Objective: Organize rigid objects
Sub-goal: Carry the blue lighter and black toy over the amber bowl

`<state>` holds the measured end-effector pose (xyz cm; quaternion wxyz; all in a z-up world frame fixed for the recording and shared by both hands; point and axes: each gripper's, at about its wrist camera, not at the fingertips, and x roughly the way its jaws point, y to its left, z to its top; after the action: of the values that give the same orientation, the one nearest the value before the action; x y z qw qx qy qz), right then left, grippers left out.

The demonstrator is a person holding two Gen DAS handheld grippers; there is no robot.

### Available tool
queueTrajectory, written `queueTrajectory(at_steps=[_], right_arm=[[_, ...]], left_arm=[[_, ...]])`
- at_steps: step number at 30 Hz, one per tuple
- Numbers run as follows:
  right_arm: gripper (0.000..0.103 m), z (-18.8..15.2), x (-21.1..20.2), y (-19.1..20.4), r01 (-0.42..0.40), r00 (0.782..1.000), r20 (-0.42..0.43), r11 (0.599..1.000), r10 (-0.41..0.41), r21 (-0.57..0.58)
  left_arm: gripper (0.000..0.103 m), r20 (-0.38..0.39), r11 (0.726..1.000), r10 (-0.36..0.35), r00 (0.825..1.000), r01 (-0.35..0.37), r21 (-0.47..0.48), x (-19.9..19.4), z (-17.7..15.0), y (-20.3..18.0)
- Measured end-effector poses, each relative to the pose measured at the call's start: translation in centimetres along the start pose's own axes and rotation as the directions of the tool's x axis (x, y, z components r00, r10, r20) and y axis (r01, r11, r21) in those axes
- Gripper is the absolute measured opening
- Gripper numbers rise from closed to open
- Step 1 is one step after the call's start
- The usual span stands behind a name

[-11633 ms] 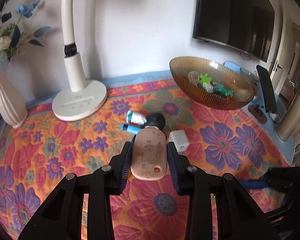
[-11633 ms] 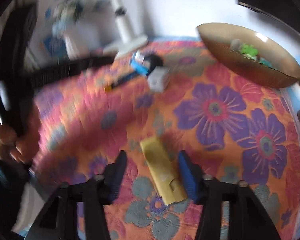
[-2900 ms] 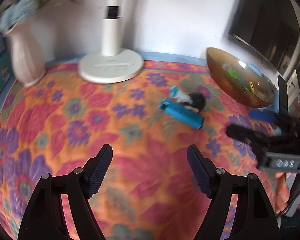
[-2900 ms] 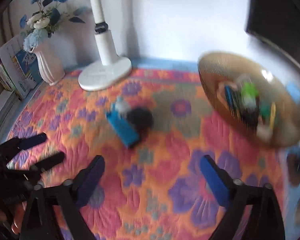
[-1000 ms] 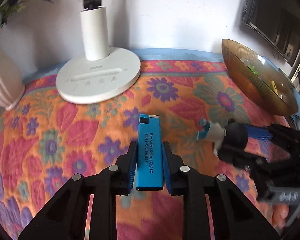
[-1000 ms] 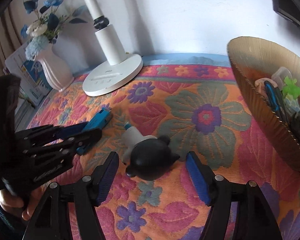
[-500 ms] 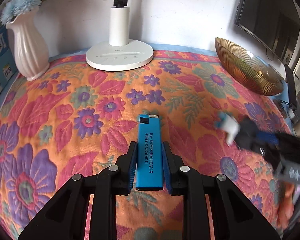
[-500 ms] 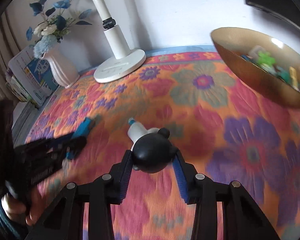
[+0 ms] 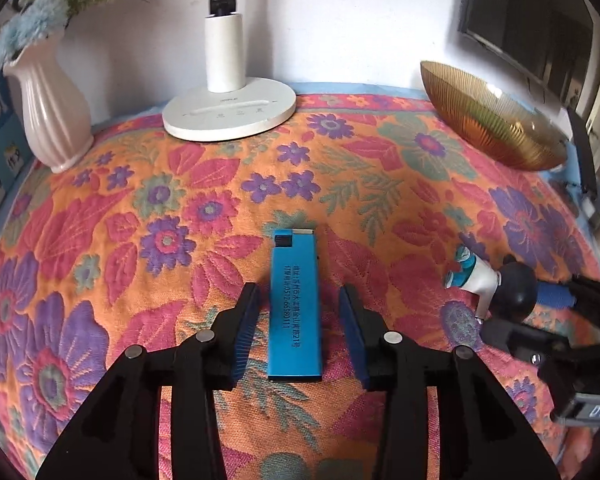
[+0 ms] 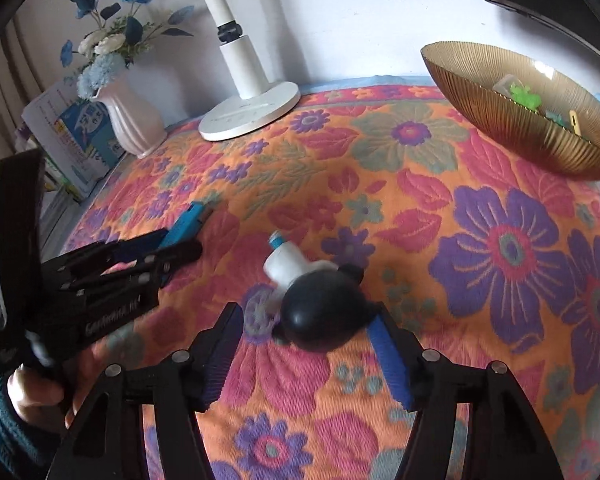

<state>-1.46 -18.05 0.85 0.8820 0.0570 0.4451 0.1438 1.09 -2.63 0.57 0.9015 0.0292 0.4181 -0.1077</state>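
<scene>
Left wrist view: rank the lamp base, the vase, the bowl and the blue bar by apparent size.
As they look:
1. Bowl, and lamp base, too alike to separate
2. Vase
3. Blue bar
The bar lies nearest the camera, so its real size is likely smaller still.

"0512-66980111" on blue lighter; "DAS" on right tongs.

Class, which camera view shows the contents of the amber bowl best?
The right wrist view: it looks into the amber bowl, showing a green toy and a yellow piece. The left wrist view shows only its ribbed outer wall.
</scene>
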Motion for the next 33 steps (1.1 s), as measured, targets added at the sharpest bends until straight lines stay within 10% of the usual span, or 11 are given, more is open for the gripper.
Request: queueTrajectory(at_steps=[5,19,33], right_arm=[[0.040,0.1,0.2,0.8,0.038,0.999,0.019,0.999,-0.037,-0.029],[0.039,2.1,-6.2,-3.6,0.004,0.989,0.147,0.998,-0.014,0.063],[0.039,12.6,-8.9,-17.5,0.177,0.948,0.208,0.942,-0.241,0.285]], left_arm=[[0.021,0.015,0.999,0.014,1.000,-0.014,0.045,-0.2,0.0,-1.0],[0.021,0.117,0.995,-0.081,0.990,0.074,0.066,-2.9,4.0,-4.7],[0.021,0.110,0.959,-0.258,0.960,0.240,0.150,3.4,18.8,-16.2]])
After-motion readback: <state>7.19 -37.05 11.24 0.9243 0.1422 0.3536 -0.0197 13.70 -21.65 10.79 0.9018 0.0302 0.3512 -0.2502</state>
